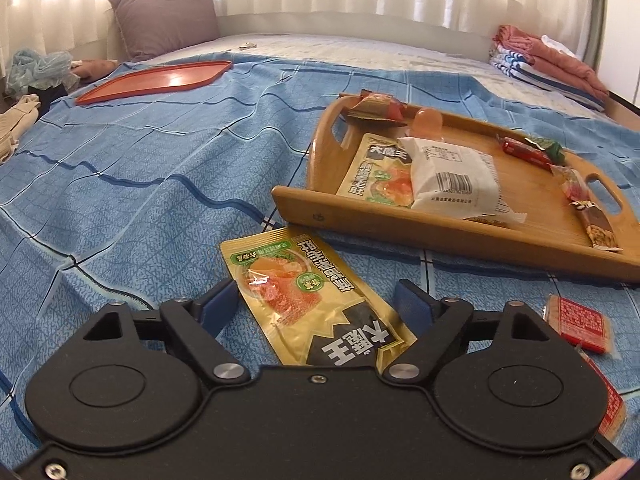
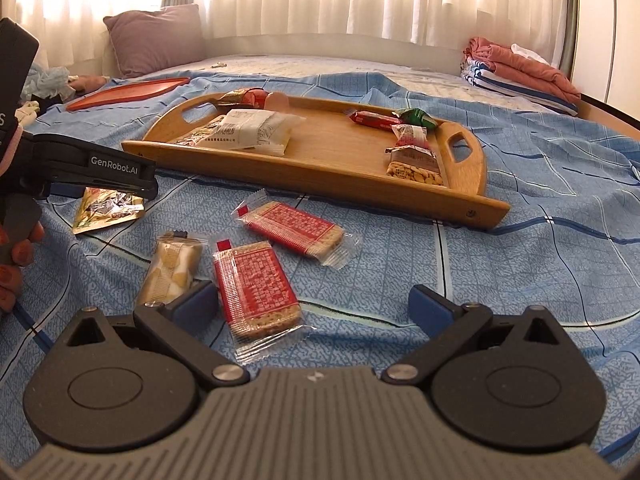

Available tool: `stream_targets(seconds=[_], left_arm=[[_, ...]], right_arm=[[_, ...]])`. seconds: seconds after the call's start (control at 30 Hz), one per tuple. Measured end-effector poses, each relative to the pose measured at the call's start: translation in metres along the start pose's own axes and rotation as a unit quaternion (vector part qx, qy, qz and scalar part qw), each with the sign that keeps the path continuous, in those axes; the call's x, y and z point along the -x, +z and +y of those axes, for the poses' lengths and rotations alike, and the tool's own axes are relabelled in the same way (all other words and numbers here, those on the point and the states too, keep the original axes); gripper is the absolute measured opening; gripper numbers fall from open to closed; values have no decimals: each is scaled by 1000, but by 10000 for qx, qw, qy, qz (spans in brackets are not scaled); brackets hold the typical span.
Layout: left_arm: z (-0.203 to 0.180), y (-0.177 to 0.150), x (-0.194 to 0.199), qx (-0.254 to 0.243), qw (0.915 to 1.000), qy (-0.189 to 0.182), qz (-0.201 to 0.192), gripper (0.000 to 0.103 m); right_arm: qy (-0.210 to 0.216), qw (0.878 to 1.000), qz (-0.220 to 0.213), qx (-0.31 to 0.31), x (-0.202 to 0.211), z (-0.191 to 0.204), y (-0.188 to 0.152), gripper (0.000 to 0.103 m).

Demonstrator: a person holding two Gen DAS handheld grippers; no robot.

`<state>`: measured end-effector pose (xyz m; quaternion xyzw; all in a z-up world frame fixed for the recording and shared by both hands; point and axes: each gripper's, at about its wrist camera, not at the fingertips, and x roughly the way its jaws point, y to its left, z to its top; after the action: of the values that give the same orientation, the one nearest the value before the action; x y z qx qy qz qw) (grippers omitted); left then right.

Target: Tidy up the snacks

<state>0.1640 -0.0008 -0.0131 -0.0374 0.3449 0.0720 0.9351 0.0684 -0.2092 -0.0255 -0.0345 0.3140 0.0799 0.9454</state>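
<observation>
Snack sorting under way on a blue checked bedspread (image 1: 120,200), a wooden two-handled tray (image 2: 320,168) already part filled.

From the left: the left gripper (image 1: 320,300) hovers with its jaws spread either side of a flat gold foil snack pouch (image 1: 304,296) lying on the cloth just short of the tray, not yet pinched; closing on it and lifting it over the tray wall looks like the next move. The right gripper (image 2: 316,304) waits with fingers parted and empty above two red-printed cracker packets (image 2: 256,284). The pouch's near end is hidden beneath the gripper body.
</observation>
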Motion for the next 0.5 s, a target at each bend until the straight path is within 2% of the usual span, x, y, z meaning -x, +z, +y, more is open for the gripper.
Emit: stream_targets(seconds=[0.1,0.23,0.5], left_arm=[[2,-1,4,-90,9999,-114,-29,74],[6,-3,9,-188,9995,-263,-48,69],[14,-9,19,-353,9983,-456,-84,63]], right_arm=[[29,10000,-16,-9,1,-1,0,103],[90,9999,-58,8,3,0,0,101],[463,9985,-196,-221,13,1,1,73]])
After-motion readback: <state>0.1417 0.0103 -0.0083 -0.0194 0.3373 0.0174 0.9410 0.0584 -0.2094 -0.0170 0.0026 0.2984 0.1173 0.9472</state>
